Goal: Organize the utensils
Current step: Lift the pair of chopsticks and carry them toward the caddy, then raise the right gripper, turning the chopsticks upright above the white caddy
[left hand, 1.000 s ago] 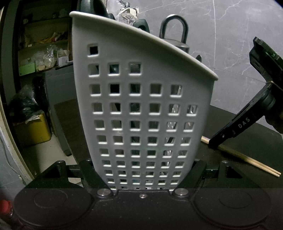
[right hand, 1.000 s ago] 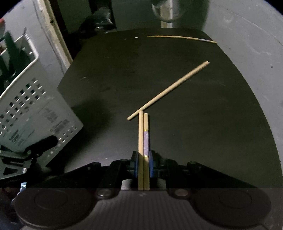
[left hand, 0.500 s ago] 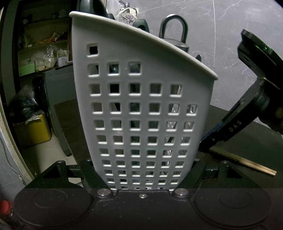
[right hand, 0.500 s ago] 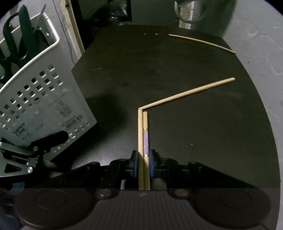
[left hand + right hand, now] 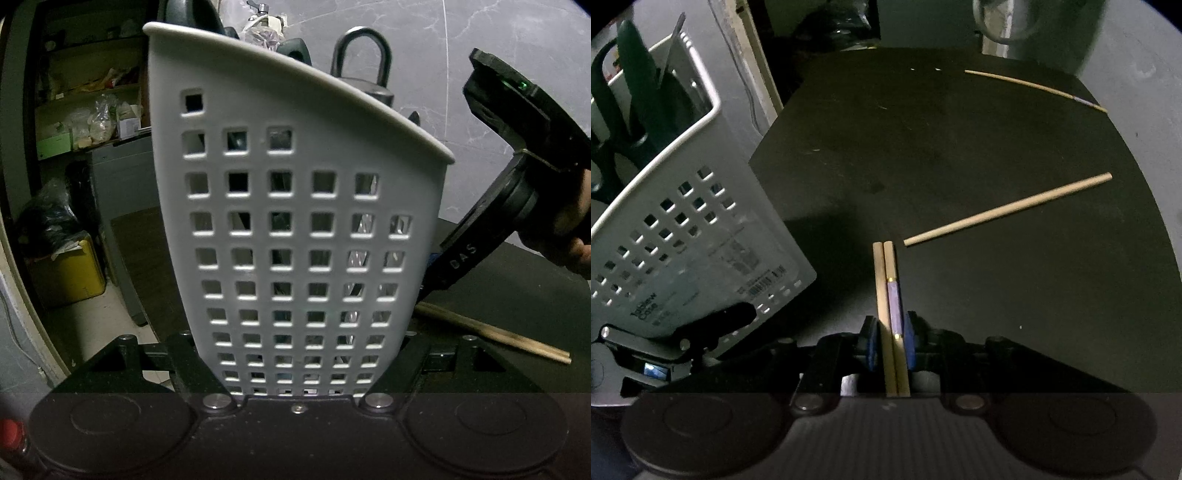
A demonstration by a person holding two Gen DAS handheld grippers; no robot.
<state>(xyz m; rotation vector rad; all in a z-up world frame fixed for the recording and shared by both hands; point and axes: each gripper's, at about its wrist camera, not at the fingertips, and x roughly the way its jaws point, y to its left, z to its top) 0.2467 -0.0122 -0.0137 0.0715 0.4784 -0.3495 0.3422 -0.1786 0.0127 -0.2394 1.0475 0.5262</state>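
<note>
My left gripper [image 5: 297, 369] is shut on the foot of a white perforated utensil basket [image 5: 295, 184], which fills the left wrist view and leans tilted. Dark green handles [image 5: 631, 70] and a metal blade stick out of the basket [image 5: 683, 240]. My right gripper [image 5: 891, 343] is shut on two wooden chopsticks [image 5: 888, 280], side by side; one has a purple band. It hangs over the black table [image 5: 923, 147], close to the basket's right side. In the left wrist view the right gripper's body [image 5: 498, 206] shows, with its tips hidden behind the basket.
A plain chopstick [image 5: 1008, 208] lies loose on the table right of the held pair. A thinner one [image 5: 1034, 86] with a purple band lies at the far edge. Shelves [image 5: 92, 110] and a yellow box [image 5: 70, 273] stand beyond the table's left side.
My right gripper has carried the two chopsticks leftward, nearer the basket, and rolled a little. The basket and left gripper have stayed still.
</note>
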